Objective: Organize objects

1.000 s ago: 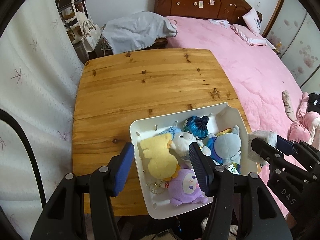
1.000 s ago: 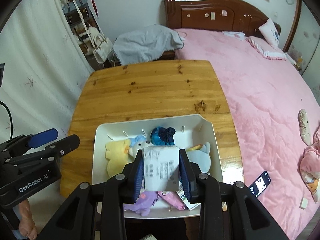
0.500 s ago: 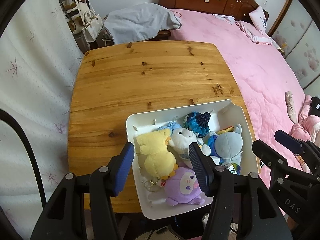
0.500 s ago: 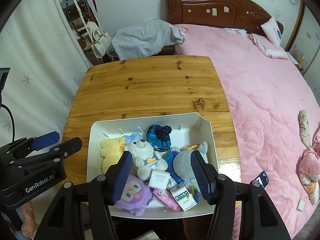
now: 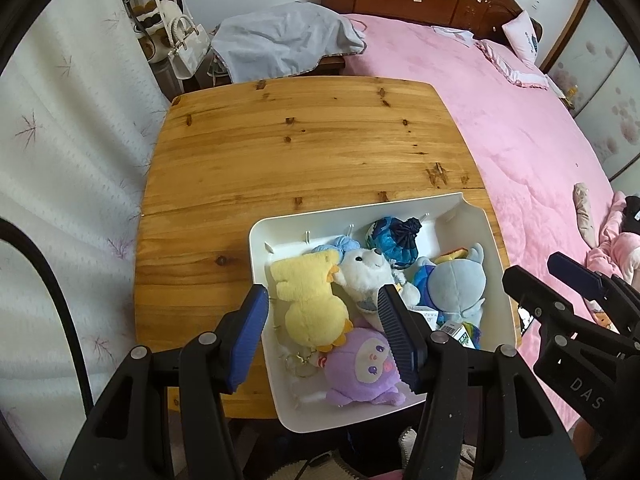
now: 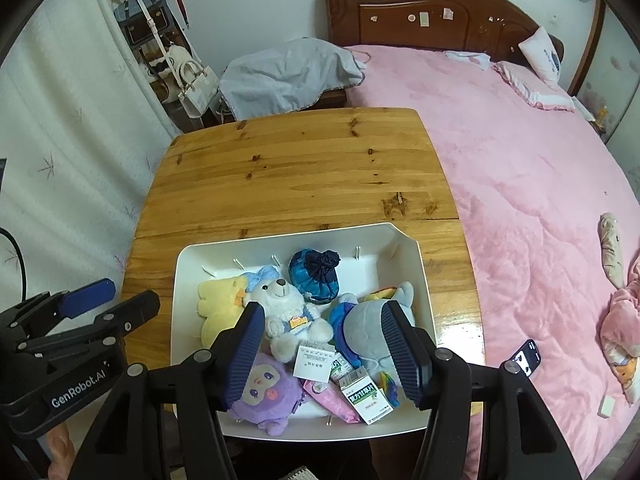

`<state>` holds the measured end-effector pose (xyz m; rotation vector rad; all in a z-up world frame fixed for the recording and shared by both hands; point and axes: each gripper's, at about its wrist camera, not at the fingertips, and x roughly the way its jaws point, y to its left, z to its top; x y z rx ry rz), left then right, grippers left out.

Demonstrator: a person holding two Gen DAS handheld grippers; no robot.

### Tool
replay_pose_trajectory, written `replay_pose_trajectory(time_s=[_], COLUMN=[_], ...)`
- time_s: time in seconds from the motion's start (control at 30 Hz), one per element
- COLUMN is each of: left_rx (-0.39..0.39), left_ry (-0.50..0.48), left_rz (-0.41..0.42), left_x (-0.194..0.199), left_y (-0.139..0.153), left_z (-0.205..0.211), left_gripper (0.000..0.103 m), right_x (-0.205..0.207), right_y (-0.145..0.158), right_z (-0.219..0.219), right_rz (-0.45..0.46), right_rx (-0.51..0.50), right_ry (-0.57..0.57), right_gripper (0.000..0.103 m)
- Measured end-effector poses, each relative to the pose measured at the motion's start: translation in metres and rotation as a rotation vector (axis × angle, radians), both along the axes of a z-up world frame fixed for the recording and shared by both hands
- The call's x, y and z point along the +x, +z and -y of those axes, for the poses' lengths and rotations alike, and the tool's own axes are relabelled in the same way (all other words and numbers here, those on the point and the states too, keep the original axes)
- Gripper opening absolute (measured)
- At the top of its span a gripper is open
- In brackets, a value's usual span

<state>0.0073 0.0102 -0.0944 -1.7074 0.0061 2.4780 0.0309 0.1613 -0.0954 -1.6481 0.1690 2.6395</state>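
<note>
White paper packet, pinched a second ago, now lies in the tray among the plush toys (drop done); right gripper and left gripper both gape empty.

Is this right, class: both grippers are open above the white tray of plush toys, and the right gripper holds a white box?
Not quite. The right gripper holds nothing: its jaws are open and empty. The white box lies in the tray among the plush toys, as the right wrist view shows. The rest stands: the left gripper is open too, both above the tray.
</note>
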Motion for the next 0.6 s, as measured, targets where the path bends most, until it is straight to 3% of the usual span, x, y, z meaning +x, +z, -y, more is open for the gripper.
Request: replay_pose_trajectory(time_s=[0.6], left_rx=[0.0], left_ry=[0.041], left_rz=[-0.038], left_x=[0.013], left_y=[0.015], left_z=[0.011], left_gripper=[0.061], right_x=[0.021], right_y=[0.032], right_z=[0.012], right_rz=[-0.1], right_rx=[0.042], right_ry=[-0.018], right_gripper=[0.067])
